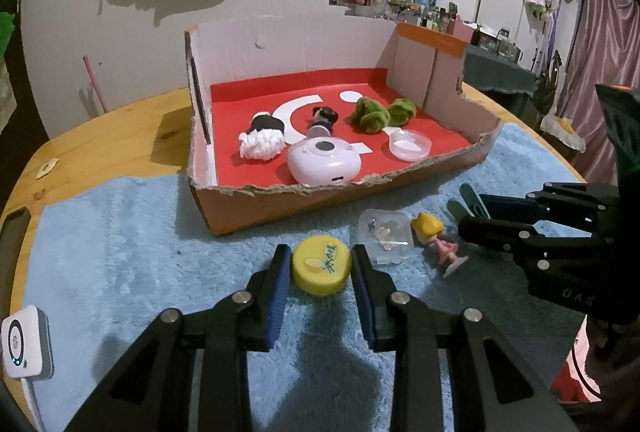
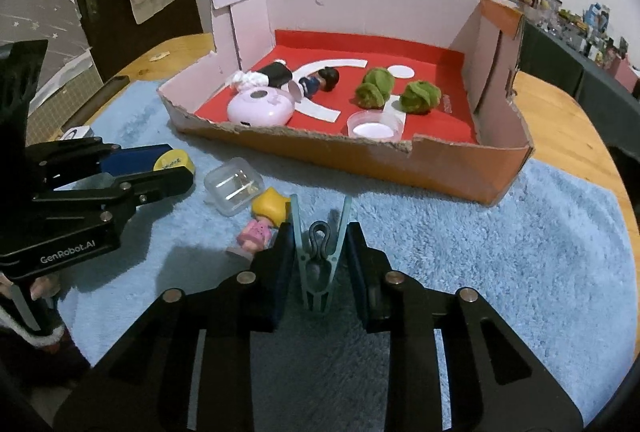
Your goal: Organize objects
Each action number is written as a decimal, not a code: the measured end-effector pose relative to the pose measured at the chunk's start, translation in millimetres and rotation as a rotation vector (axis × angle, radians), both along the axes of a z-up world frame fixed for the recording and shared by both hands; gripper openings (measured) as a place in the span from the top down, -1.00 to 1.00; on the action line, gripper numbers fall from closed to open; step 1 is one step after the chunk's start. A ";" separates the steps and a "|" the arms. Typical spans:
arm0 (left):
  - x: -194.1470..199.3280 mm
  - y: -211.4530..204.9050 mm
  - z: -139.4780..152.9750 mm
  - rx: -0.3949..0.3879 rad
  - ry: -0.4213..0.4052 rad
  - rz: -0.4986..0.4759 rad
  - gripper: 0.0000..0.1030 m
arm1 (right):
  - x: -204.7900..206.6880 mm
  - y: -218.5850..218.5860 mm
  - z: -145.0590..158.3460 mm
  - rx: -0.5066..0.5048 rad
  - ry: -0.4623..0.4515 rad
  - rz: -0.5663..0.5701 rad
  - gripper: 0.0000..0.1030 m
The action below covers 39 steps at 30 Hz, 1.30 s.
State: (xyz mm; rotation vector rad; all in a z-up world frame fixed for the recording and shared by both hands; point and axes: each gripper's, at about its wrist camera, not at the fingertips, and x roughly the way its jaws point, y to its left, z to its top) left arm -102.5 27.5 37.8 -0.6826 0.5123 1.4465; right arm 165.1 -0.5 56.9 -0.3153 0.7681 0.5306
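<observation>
Left gripper pinches the yellow cap between its pads on the blue mat. Right gripper clamps the grey clothespin by its legs. Ahead of both grippers: clear case, blonde doll, then the cardboard box

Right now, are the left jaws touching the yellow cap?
Touching. The left wrist view shows the left gripper with both blue pads pressed against the sides of the yellow cap, no gap either side.
</observation>
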 end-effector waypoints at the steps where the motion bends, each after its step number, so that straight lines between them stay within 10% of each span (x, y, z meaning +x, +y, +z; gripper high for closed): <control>1: -0.5 -1.4 1.7 0.004 -0.005 0.000 0.38 | -0.7 -0.2 1.5 0.001 -0.003 0.001 0.52; 27: 2.4 -21.3 20.7 0.047 -0.038 -0.035 0.38 | -18.8 -6.7 31.2 0.022 -0.051 0.005 0.52; 39: 1.6 -13.4 -14.6 -0.043 -0.053 -0.032 0.38 | -5.8 -0.9 -8.8 -0.044 0.030 -0.012 0.52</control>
